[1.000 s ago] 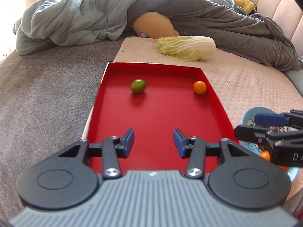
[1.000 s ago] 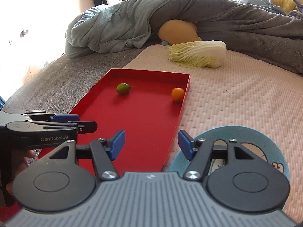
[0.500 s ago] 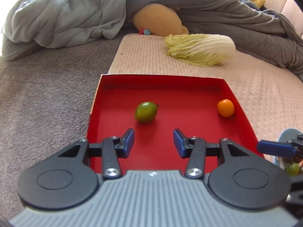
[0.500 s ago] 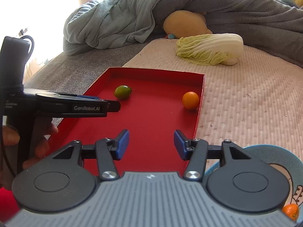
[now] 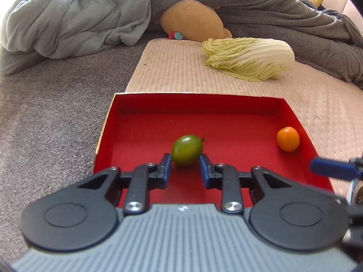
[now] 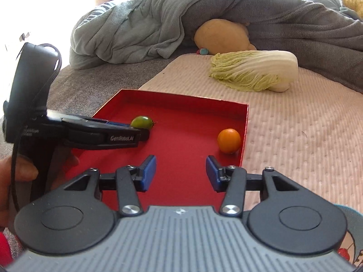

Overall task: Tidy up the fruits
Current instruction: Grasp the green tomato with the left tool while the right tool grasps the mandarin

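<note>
A green tomato (image 5: 186,150) lies in the red tray (image 5: 199,98), and an orange tomato (image 5: 288,139) lies by the tray's right wall. My left gripper (image 5: 185,166) is open with its blue pads on either side of the green tomato, close to it or just touching. In the right wrist view the left gripper (image 6: 138,129) reaches the green tomato (image 6: 142,122) from the left. My right gripper (image 6: 180,172) is open and empty over the tray, short of the orange tomato (image 6: 228,140).
A napa cabbage (image 5: 248,59) lies on the pink mat (image 5: 177,72) beyond the tray. A grey blanket (image 5: 90,15) and a tan plush (image 5: 192,20) lie behind. A blue plate (image 6: 350,244) sits at the right gripper's lower right.
My left gripper moved forward over the tray until the green tomato sits between its pads, and the jaws narrowed. My right gripper moved forward toward the orange tomato.
</note>
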{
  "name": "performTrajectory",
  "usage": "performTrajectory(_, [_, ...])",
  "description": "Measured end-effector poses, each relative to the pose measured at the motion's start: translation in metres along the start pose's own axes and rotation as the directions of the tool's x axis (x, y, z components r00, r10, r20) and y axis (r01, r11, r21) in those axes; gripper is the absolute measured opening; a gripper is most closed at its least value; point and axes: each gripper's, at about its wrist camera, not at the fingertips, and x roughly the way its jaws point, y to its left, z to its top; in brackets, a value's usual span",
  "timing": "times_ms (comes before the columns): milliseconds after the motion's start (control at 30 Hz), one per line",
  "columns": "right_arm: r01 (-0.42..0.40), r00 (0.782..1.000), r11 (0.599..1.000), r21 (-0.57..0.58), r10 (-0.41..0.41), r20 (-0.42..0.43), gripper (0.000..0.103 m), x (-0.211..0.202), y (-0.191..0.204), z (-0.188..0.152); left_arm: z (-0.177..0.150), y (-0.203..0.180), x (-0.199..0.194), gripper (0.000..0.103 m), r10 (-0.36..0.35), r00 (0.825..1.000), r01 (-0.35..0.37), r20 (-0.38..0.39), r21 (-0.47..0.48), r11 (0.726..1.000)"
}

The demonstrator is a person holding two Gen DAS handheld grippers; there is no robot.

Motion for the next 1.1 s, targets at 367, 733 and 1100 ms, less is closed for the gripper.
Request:
performTrajectory(367, [0.098,0.994,0.995,-0.009,-0.098,-0.057,0.046,0.028,-0.018,0.014,-0.03,0.01,-0.03,0.03,-0.05,0.999,0.05,0.004,-0.032,0.998])
performTrajectory(733, [0.061,0.997,0.998,-0.007,-0.061,-0.054,0.046,0.042,-0.004,0.013,-0.034,0.011,-0.032,0.03,-0.094,0.996,0.094,0.015,-0.031,0.995])
performTrajectory(1100, [0.189,0.979,0.952,-0.239,-0.201,-0.024,0.046,0.031,0.015,0.014,-0.03,0.011,-0.028,0.03,-0.131,0.991,0.131,0.01,-0.036,0.991])
